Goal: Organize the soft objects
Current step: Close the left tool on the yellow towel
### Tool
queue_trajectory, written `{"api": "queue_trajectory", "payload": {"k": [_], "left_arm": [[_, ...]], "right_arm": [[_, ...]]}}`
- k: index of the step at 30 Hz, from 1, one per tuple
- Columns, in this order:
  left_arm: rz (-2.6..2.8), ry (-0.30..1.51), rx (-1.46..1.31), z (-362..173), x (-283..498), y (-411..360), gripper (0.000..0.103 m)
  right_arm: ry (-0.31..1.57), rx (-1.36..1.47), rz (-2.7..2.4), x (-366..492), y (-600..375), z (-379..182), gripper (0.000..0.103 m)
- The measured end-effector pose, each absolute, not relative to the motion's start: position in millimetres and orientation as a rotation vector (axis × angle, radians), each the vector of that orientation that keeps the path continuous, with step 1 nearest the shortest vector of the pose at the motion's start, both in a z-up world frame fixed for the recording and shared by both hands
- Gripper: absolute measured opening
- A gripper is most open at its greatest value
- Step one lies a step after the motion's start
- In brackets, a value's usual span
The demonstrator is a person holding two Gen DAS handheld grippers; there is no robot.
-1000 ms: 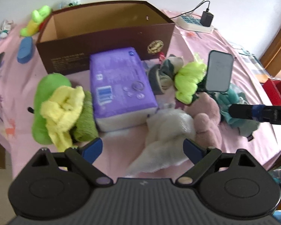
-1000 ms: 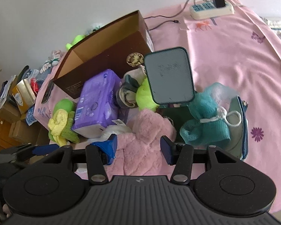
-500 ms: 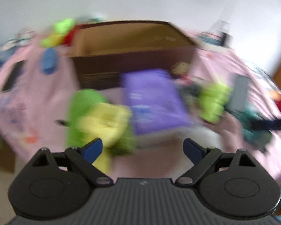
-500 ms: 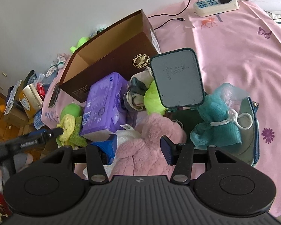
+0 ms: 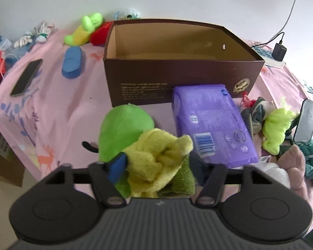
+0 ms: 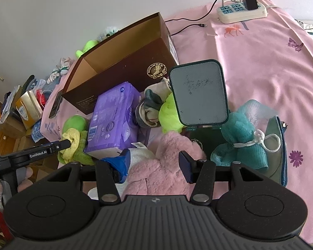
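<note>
My left gripper is closing, and its jaws hug a crumpled yellow cloth and a dark green cloth that fill the gap between them. Both cloths lie against a round green plush. Behind stands an open brown cardboard box, with a purple pack in front of it. In the right wrist view the left gripper touches the yellow cloth. My right gripper stands open over a pink plush, beside a white plush and a teal mesh pouf.
A grey-green tablet on a stand, a neon mesh pouf and a grey sock bundle crowd the right. A phone, a blue case and toys lie far left. A power strip sits behind. The table edge drops at left.
My left gripper swung left from the white plush to the yellow and green cloths, and its jaws narrowed around them. The right gripper stayed over the pink plush.
</note>
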State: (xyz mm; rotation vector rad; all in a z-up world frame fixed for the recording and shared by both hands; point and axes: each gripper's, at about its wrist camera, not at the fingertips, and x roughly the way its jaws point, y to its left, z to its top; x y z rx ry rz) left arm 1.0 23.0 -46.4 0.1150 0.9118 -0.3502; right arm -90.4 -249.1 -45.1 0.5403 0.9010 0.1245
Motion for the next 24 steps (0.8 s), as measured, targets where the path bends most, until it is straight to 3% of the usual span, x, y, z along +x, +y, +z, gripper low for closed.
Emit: {"api": "queue_trajectory", "payload": {"k": [2,6,10,15,24], "left_arm": [[-0.346,0.898,0.11,-45,-1,28,0.048],[-0.327,0.899,0.103,-44,-1,33,0.029],[-0.316,0.887,0.112,-45,-2,30,0.026],[-0.302,0.854,0.107,-37,-11,29,0.01],[-0.332,0.806,0.035,-3,-38,45,0.009]], "right_arm": [[0.908,0.542,0.131,-88,-247,-46,0.035],[0.913,0.542,0.144,-84,-243,-45,0.035],[0.918,0.533,0.142,-85,-241,-44,0.035],[0.934,0.553,0.112,-85,-248,-45,0.035],[0.948,0.364,0.148,-73,-212,-43,0.035]]}}
